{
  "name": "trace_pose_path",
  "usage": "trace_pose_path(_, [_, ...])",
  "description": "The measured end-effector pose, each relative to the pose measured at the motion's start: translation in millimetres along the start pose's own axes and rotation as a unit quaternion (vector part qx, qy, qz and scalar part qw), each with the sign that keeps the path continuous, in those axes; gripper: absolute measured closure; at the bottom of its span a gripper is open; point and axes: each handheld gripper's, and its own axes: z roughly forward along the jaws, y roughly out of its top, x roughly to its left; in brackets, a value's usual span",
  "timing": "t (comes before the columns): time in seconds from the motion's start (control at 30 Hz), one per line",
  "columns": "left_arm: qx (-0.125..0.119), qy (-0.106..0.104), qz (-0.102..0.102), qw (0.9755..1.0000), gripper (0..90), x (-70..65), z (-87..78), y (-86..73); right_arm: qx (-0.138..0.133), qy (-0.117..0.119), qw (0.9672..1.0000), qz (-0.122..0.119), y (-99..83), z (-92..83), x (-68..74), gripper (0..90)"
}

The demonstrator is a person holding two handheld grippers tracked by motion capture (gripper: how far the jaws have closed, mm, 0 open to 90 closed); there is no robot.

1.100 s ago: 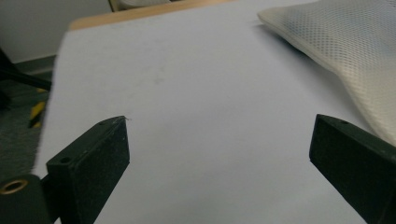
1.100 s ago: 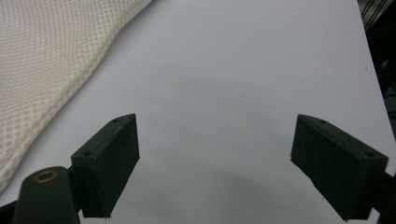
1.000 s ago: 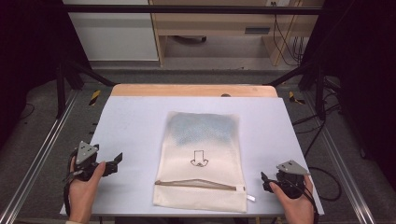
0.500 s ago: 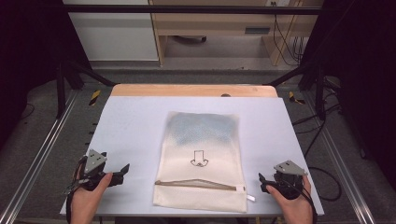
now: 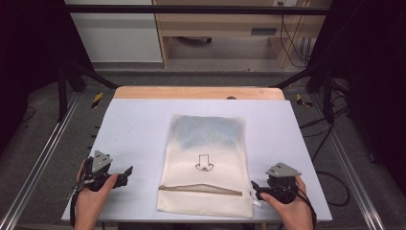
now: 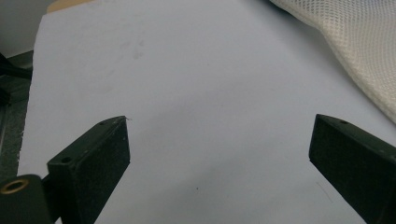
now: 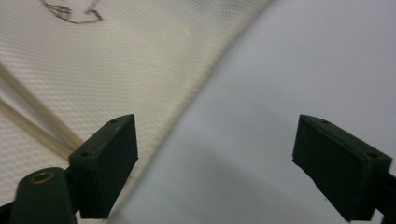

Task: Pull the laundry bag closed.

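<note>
Right tongs agape beside mesh bag, left tongs likewise

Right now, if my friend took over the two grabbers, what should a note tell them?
Left gripper: open, empty, over bare table, left of the mesh bag.
Right gripper: open, empty, at the bag's near right corner, by the zipper end.
Bag lies flat mid-table, something bluish inside at the far end.
Done: nothing gripped yet.
Left: probably take the zipper pull and open the bag.
</note>
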Motion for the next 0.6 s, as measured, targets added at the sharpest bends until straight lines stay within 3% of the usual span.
trace_pose_path(0.1, [-0.002, 0.000, 0.004, 1.0000, 5.2, 0.0, -0.9, 0.0, -0.004, 0.021, 0.9992, -0.033, 15.4, 0.7, 14.1, 20.0])
trace_pose_path(0.17, [-0.006, 0.001, -0.006, 1.0000, 5.4, -1.9, -2.0, -0.1, -0.002, 0.036, 0.9978, -0.055, 26.4, 0.8, 22.9, 26.1])
trace_pose_path(0.2, [-0.007, 0.001, -0.009, 0.9999, 5.4, -2.8, -2.3, -0.1, 0.003, 0.049, 0.9963, -0.071, 33.6, 1.4, 28.1, 27.3])
trace_pose_path(0.23, [-0.011, -0.002, -0.020, 0.9997, 5.4, -5.6, -2.1, -0.1, 0.013, 0.080, 0.9926, -0.090, 43.1, 2.6, 34.5, 29.1])
trace_pose_path(0.33, [-0.014, -0.001, -0.025, 0.9996, 5.3, -7.2, -2.4, 0.7, 0.019, 0.091, 0.9898, -0.108, 54.0, 2.9, 40.4, 33.1])
trace_pose_path(0.4, [-0.015, -0.002, -0.028, 0.9995, 5.3, -8.0, -2.1, 1.3, 0.031, 0.109, 0.9853, -0.128, 66.2, 3.6, 47.1, 34.8])
trace_pose_path(0.53, [-0.008, -0.005, -0.007, 0.9999, 5.4, -5.1, -0.6, 1.2, 0.049, 0.126, 0.9757, -0.172, 85.1, 7.3, 62.6, 41.4])
trace_pose_path(0.6, [-0.008, -0.006, -0.004, 0.9999, 5.5, -3.7, -0.6, 1.2, 0.054, 0.137, 0.9724, -0.181, 90.7, 9.5, 67.6, 44.0])
